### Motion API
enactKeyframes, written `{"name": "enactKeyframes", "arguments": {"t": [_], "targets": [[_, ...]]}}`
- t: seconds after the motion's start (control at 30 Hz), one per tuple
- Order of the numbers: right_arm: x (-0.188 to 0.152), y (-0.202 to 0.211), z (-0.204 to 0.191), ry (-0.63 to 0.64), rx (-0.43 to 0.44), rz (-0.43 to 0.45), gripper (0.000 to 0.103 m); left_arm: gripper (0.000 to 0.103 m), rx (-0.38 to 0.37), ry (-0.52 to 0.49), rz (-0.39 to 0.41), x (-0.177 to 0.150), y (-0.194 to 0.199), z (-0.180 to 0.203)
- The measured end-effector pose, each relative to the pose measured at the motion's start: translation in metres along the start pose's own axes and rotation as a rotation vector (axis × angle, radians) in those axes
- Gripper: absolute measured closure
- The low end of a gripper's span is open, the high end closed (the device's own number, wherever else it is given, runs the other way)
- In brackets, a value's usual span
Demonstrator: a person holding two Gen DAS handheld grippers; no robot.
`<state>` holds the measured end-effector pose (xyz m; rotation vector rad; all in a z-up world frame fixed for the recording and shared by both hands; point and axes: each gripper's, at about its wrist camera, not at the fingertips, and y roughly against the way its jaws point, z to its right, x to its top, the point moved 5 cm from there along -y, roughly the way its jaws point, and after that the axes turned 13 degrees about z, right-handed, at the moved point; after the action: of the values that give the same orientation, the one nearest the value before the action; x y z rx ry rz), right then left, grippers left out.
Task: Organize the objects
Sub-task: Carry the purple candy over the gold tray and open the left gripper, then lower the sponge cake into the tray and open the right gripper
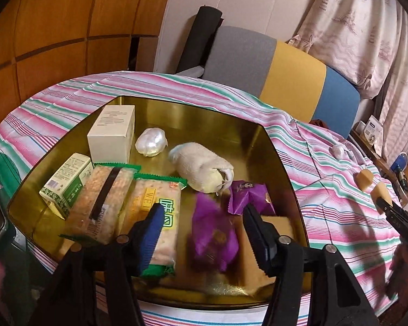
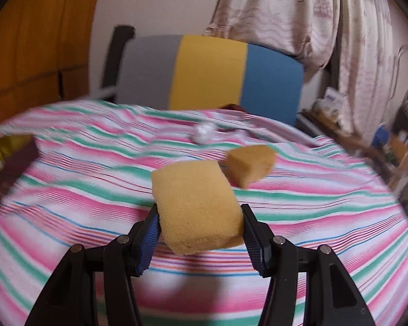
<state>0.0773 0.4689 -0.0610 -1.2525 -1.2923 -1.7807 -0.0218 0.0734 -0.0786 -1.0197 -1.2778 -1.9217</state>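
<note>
Right gripper [image 2: 200, 226] clamped on porous yellow sponge block [image 2: 195, 206]; left gripper [image 1: 201, 225] apart, above crinkly purple packet [image 1: 213, 236], glossy gold tray [image 1: 193, 114]

The tablecloth [image 1: 176, 87] was striped in pink, green and white with thin blue lines. The tray [image 1: 204, 119] was reflective gold. In the tray, the tall box [image 1: 111, 133] was cream, the carton [image 1: 65, 182] white and green, and the two cracker packs [image 1: 106, 198] pale with green edges, the right one carrying green characters. The plush toy [image 1: 201, 169] was cream-white and the wrapped ball [image 1: 151, 141] pearly white. Both snack packets [image 1: 213, 233] were purple. The held sponge [image 2: 195, 206] and the second sponge [image 2: 250, 164] were yellow-tan. The chair back [image 2: 209, 73] showed grey, yellow and blue panels. The curtain [image 2: 299, 13] was pale pink, printed.
</note>
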Motion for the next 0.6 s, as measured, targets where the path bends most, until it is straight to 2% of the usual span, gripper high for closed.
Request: {"name": "enactKeyframes", "arguments": {"t": [0.17, 0.33, 0.43, 0.6], "targets": [[0.005, 0.017, -0.058, -0.045, 0.160, 0.000, 0.046, 0.021, -0.017, 0.003, 0.020, -0.001, 0.008, 0.002], [0.007, 0.027, -0.118, -0.004, 0.302, -0.011, 0.046, 0.004, -0.007, -0.011, 0.040, -0.003, 0.017, 0.004], [0.009, 0.036, -0.149, 0.003, 0.372, -0.010, 0.046, 0.000, -0.005, -0.008, 0.046, -0.002, 0.020, 0.004], [0.013, 0.042, -0.180, -0.014, 0.418, -0.017, 0.046, 0.000, 0.011, -0.023, 0.043, -0.005, 0.021, 0.007]]}}
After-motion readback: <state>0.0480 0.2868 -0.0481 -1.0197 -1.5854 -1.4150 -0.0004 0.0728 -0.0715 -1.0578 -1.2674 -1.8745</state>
